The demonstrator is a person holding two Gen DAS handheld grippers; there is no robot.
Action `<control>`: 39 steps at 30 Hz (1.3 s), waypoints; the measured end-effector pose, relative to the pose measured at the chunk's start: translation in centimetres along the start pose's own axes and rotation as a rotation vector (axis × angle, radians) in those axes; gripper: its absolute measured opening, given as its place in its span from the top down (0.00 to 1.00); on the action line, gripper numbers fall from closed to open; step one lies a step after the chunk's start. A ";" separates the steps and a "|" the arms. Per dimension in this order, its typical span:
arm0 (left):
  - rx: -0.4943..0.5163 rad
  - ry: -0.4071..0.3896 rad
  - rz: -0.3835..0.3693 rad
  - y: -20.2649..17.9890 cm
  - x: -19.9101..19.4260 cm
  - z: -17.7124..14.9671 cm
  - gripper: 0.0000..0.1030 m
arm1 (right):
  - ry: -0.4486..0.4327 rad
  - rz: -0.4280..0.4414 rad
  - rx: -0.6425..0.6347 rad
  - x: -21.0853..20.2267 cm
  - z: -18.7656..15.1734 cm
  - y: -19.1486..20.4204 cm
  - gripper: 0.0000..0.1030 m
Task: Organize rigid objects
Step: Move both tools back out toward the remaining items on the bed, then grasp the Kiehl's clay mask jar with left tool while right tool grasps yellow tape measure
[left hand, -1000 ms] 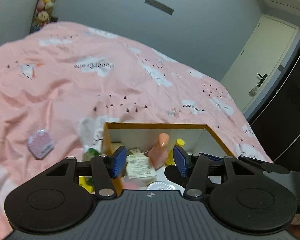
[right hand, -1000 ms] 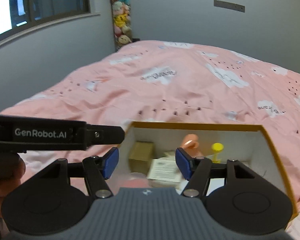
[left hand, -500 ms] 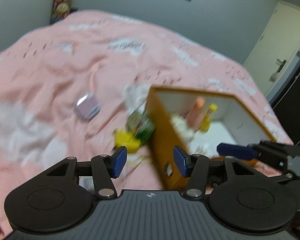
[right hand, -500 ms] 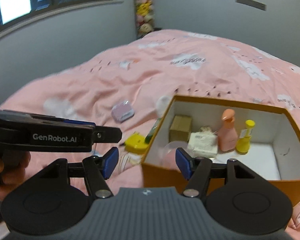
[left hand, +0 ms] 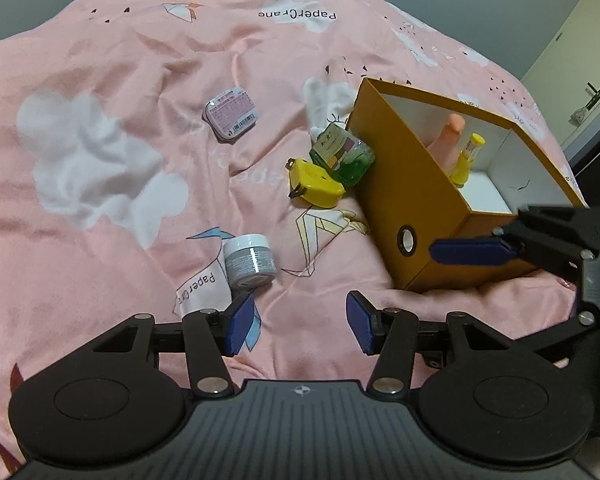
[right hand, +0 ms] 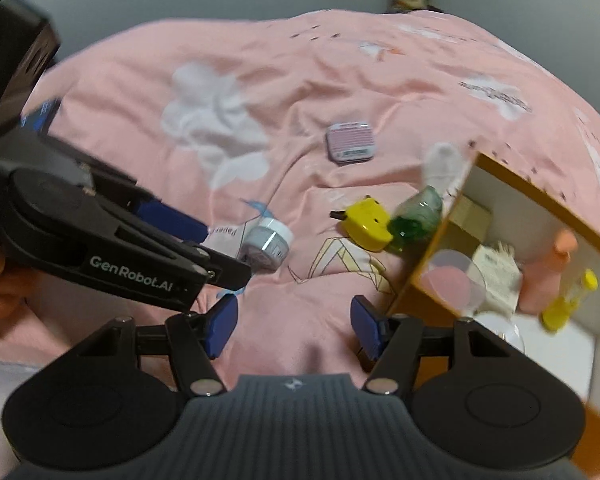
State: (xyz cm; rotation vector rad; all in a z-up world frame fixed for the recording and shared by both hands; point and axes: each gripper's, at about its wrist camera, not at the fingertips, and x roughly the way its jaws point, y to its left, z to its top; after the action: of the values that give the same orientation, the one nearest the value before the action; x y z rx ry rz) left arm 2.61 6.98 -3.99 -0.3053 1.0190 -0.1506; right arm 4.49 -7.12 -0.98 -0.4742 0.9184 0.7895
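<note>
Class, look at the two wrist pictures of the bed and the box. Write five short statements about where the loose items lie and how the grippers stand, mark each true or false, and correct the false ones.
1. The yellow tape measure lies inside the orange box. False: it lies on the pink bedcover outside the box, beside the green bottle.
2. The pink tin lies on the bedcover, apart from the other items. True.
3. The left gripper is clamped on the grey jar. False: its jaws are open and empty.
4. A yellow bottle stands inside the box. True.
5. The right gripper holds the green bottle. False: it is open and empty.
</note>
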 end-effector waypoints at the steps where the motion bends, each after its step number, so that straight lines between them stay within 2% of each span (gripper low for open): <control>1: 0.006 -0.005 -0.005 -0.1 0.0 0.0 0.41 | 0.013 -0.005 -0.032 0.3 0.3 0.1 0.40; 5: 0.007 -0.017 -0.006 0.0 0.2 0.5 0.42 | 0.067 0.008 -0.173 1.3 1.9 0.2 0.40; 12: -0.015 0.006 -0.038 0.8 1.0 0.9 0.43 | 0.163 0.063 -0.364 2.1 4.5 -0.6 0.40; 20: -0.053 0.021 -0.081 1.3 2.5 1.9 0.43 | 0.269 0.112 -0.455 3.1 7.7 -3.7 0.40; 23: -0.068 0.013 -0.034 1.7 3.1 2.5 0.42 | 0.286 0.092 -0.468 4.2 8.1 -4.4 0.41; 25: -0.075 0.018 0.025 2.0 3.5 2.8 0.40 | 0.293 0.089 -0.434 5.0 8.5 -5.0 0.48; 26: -0.075 0.026 0.046 2.2 3.9 2.9 0.40 | 0.296 0.095 -0.422 5.4 8.6 -5.1 0.48; 33: -0.172 0.133 0.066 3.8 7.2 3.6 0.39 | 0.340 0.129 -0.454 8.1 9.5 -5.4 0.48; 38: -0.172 0.161 0.090 3.9 8.4 3.7 0.41 | 0.369 0.144 -0.473 10.2 10.9 -5.8 0.48; 39: -0.170 0.167 0.093 3.9 8.6 3.7 0.44 | 0.375 0.147 -0.481 10.7 11.2 -5.8 0.48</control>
State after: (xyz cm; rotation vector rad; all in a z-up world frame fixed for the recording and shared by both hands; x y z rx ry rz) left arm 10.21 9.04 -10.45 -0.4039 1.2121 -0.0047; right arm 18.72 0.91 -3.76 -1.0093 1.1179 1.0840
